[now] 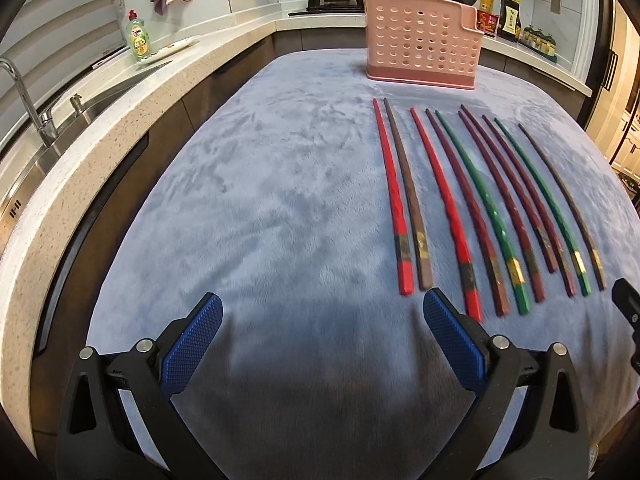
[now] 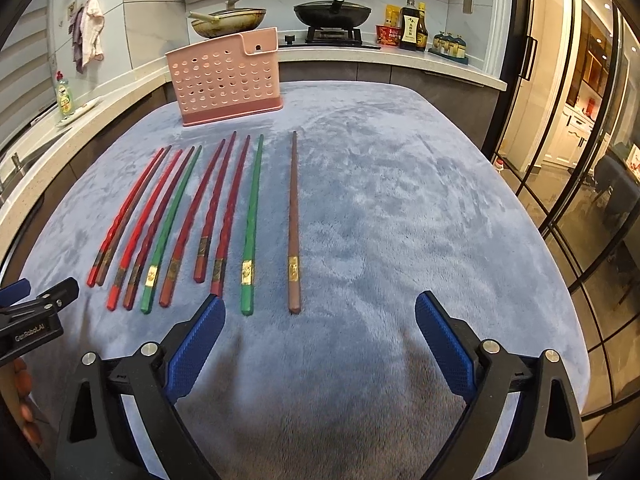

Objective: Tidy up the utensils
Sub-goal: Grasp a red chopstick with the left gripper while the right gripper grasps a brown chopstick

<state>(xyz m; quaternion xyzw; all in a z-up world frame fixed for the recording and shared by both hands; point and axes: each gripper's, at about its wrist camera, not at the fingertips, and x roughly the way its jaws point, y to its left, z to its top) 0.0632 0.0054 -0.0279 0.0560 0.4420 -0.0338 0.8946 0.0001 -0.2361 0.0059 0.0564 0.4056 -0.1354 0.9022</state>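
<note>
since the brown chopstick (image 2: 294, 220) lies lengthwise just ahead of the wide-open, empty right gripper (image 2: 318, 320), that hand sits nearer than the equally wide, empty left gripper (image 1: 322, 322).

Blue-grey plush cloth (image 2: 380, 208) covers the work surface. Speckled countertop (image 1: 100, 152) wraps around it from 9 to 1 o'clock. Sink faucet (image 1: 28, 100) at 9 o'clock; green dish-soap bottle (image 1: 138, 36) at 10 o'clock, beside a plate (image 1: 172, 50). Towels (image 2: 90, 30) hang on the wall above. Stove at 12 o'clock: tan pan (image 2: 228, 22) and lidded black wok (image 2: 332, 12). Sauce bottles (image 2: 412, 26) at 1 o'clock. Glass door (image 2: 576, 140) at 3 o'clock.
</note>
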